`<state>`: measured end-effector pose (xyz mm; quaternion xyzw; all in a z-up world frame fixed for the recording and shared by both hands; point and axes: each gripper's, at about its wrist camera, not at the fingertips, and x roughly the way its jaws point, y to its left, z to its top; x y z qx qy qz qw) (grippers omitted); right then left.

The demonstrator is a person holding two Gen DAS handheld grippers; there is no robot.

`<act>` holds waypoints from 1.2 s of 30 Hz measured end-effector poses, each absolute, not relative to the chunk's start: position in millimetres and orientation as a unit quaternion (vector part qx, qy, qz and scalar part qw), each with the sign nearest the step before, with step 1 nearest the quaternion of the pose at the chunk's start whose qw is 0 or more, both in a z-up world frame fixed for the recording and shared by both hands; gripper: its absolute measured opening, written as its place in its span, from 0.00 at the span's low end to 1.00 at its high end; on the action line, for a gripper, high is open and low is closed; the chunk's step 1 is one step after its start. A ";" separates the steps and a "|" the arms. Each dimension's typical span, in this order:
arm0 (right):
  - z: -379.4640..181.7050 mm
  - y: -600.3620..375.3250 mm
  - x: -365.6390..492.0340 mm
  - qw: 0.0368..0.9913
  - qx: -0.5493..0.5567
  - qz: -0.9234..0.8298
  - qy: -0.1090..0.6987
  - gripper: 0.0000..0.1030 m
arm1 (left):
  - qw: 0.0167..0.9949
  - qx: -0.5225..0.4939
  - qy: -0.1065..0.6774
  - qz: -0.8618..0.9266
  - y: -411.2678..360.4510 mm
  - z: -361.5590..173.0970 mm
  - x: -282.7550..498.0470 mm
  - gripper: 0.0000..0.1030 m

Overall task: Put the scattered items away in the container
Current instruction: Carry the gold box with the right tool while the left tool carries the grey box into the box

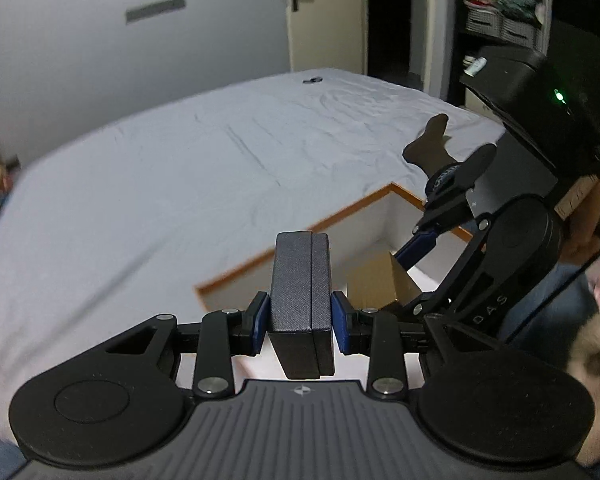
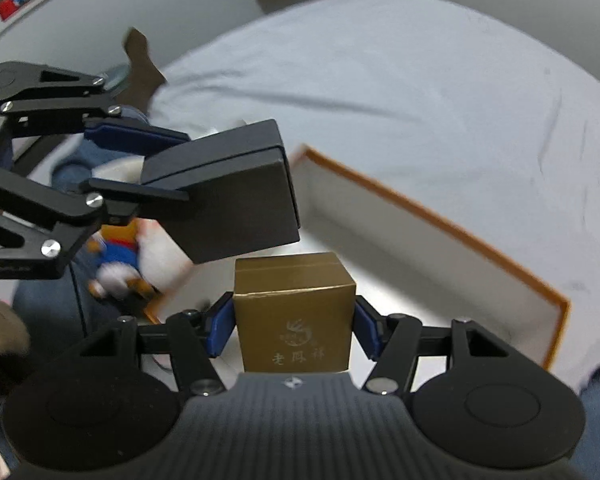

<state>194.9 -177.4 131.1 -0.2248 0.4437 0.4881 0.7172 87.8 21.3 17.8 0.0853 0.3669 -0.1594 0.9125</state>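
- Left gripper [image 1: 300,316]: jaws clamped on a dark grey textured rectangular box [image 1: 302,292], blue pads pressed to its two narrow sides, long axis running forward along the fingers.
- Just beyond and below that box: white open-topped container with an orange rim [image 1: 300,236], resting on the pale grey bedsheet [image 1: 160,180]; open mouth ahead of the jaws, slightly to the right.
- Right gripper [image 2: 294,330]: jaws gripping a gold cardboard cube with a printed emblem [image 2: 294,312], pads on its left and right faces, held above the container's white floor.
- Key relation, as a judgement: both boxes close over the container, the gold cube nearer the floor, the dark box higher and to its left; lowering before release probably needed, one at a time to avoid a knock.
- Left view only: brown sock [image 1: 430,148] lying on the sheet past the container, still to collect.
- Right view only: container's interior, apparently bare; a soft toy in blue and red [image 2: 118,256] outside it, near the person's jeans.
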 end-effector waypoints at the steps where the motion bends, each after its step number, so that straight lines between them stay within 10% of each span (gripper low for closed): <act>1: 123.7 -179.7 198.2 0.714 -0.227 0.484 0.452 0.62 | 0.911 0.074 0.375 -0.158 20.4 10.8 90.2 0.37; 36: 3.5 -73.1 222.5 0.491 -0.407 0.572 0.516 0.61 | 0.843 -0.010 0.536 -0.037 6.0 -70.0 87.6 0.37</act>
